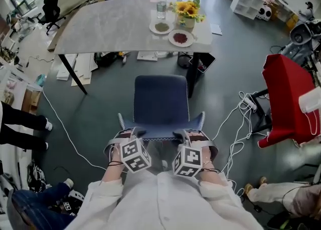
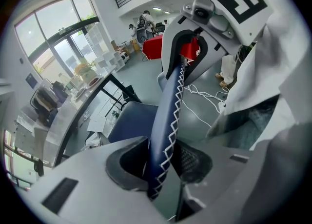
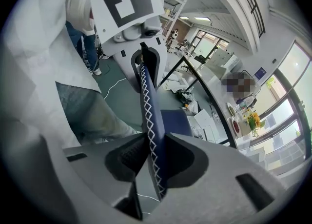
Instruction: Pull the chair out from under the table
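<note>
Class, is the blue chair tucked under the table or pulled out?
Pulled out: the chair seat lies clear of the table.

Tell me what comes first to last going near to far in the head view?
First the left gripper and right gripper side by side → blue chair → plate of red bits → plate of greenish bits → water bottle.

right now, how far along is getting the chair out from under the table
Mostly done: the chair seat shows whole in the head view, clear of the table edge. In hand: left gripper and right gripper each have jaws clamped on the backrest's stitched top edge. Left: perhaps a little more pull, then let go.
</note>
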Demonstrator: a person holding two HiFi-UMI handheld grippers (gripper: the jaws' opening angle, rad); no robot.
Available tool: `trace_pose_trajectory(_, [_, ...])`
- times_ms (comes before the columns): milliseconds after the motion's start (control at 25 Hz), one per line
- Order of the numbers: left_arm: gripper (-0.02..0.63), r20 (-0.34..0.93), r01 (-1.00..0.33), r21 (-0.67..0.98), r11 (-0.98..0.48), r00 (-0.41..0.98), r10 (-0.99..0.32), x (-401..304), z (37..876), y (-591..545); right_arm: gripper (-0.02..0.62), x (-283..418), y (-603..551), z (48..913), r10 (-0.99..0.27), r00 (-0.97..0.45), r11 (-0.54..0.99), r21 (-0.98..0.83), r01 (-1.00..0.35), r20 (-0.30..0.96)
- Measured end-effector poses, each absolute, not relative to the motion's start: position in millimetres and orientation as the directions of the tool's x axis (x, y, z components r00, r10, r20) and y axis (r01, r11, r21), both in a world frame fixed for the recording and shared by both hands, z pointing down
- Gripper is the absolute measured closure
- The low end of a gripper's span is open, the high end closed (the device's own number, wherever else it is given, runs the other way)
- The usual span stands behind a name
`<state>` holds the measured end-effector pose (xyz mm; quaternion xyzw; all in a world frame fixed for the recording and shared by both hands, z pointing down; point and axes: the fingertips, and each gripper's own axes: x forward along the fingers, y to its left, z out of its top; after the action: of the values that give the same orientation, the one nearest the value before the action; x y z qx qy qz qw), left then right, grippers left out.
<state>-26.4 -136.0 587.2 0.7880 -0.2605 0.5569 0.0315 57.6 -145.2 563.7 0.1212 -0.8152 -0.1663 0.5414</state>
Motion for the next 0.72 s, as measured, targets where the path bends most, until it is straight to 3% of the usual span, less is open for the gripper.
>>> trace_pose_trajectory(720, [0.480, 0.907, -0.418, -0.216, -0.882, 0.248, -0.340, -25, 587, -41, 0.503, 61, -45, 563, -0.307, -0.400, 0.944, 0.330, -0.013, 0.863])
